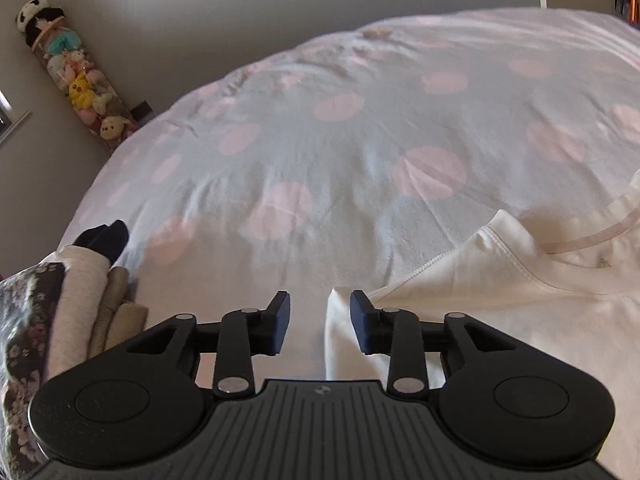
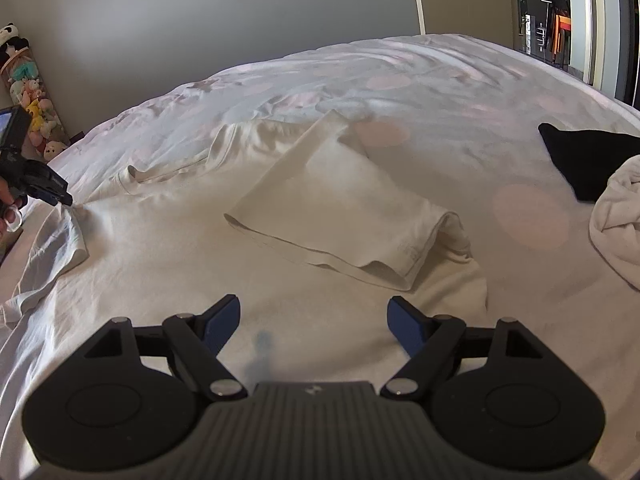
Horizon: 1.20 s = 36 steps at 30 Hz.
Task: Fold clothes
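Note:
A cream T-shirt (image 2: 168,248) lies spread on the bed, its right sleeve (image 2: 344,208) folded inward over the body. In the left wrist view the shirt (image 1: 500,280) fills the lower right, collar visible. My left gripper (image 1: 320,320) is open at the shirt's left sleeve edge, and a fold of the fabric (image 1: 336,336) stands between its fingers. It also shows in the right wrist view (image 2: 60,196) at the far left. My right gripper (image 2: 314,320) is open and empty, just above the shirt's lower body.
The bed has a white cover with pink dots (image 1: 320,152). A pile of folded clothes (image 1: 72,300) lies at the left. A black garment (image 2: 580,160) and a white garment (image 2: 620,220) lie at the right. A tube of plush toys (image 1: 76,80) stands by the wall.

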Motion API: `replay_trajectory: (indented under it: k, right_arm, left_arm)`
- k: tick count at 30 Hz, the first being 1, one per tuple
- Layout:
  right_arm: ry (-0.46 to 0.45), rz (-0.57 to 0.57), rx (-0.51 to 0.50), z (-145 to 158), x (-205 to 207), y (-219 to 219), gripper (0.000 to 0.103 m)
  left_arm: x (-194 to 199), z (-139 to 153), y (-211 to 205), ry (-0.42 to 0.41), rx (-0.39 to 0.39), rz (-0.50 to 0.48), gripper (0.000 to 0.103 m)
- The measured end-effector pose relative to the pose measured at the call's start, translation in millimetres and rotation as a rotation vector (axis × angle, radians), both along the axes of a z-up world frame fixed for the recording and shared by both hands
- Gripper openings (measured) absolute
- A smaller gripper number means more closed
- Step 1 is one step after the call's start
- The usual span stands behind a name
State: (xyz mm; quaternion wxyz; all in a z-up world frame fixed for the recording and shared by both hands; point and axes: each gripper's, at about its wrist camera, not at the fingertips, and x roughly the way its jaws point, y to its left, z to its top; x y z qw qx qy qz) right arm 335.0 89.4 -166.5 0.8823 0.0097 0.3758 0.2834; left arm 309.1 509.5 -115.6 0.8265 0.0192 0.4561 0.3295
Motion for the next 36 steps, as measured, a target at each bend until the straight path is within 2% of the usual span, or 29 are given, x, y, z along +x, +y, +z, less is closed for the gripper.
replay_trajectory:
  k: [3, 5, 13, 19, 21, 22, 24, 29, 33, 36]
  right_arm:
    - [0.016, 0.011, 0.025, 6.2, -2.9, -0.1, 0.083]
    - [0.017, 0.029, 0.033, 14.1, -11.0, -0.9, 0.083]
    - [0.008, 0.116, 0.04, 55.6, -63.4, -16.9, 0.082]
    - [0.002, 0.181, 0.046, 86.7, -102.7, -28.8, 0.077]
    - [0.006, 0.22, 0.005, 90.4, -125.6, -42.0, 0.074]
    - [0.011, 0.239, -0.017, 91.2, -136.7, -48.9, 0.069]
    - [0.02, 0.279, -0.06, 91.5, -159.2, -66.4, 0.063]
    - [0.023, 0.379, -0.199, 87.6, -205.8, -102.0, 0.063]
    - [0.022, 0.453, -0.361, 76.6, -231.5, -122.9, 0.062]
    - [0.033, 0.393, -0.45, 75.5, -228.9, -144.2, 0.058]
  left_arm:
    - [-53.0, 27.5, -18.6, -0.061, -0.041, -0.033, 0.037]
    - [-91.7, 40.4, -37.9, -0.06, -0.048, -0.078, 0.039]
    - [-233.7, 60.2, -109.7, 0.021, -0.131, -0.182, 0.039]
    - [-309.7, 59.7, -164.6, 0.071, -0.122, -0.316, 0.04]
    - [-331.3, 58.9, -182.4, 0.067, -0.137, -0.361, 0.04]
    - [-342.0, 58.0, -190.6, 0.06, -0.159, -0.383, 0.04]
    - [-358.4, 54.6, -205.9, 0.054, -0.194, -0.427, 0.04]
    - [-387.5, 37.1, -240.2, 0.058, -0.202, -0.519, 0.04]
    - [-405.1, 23.7, -258.0, 0.038, -0.205, -0.527, 0.04]
    - [-420.2, 18.2, -263.6, 0.009, -0.196, -0.509, 0.04]
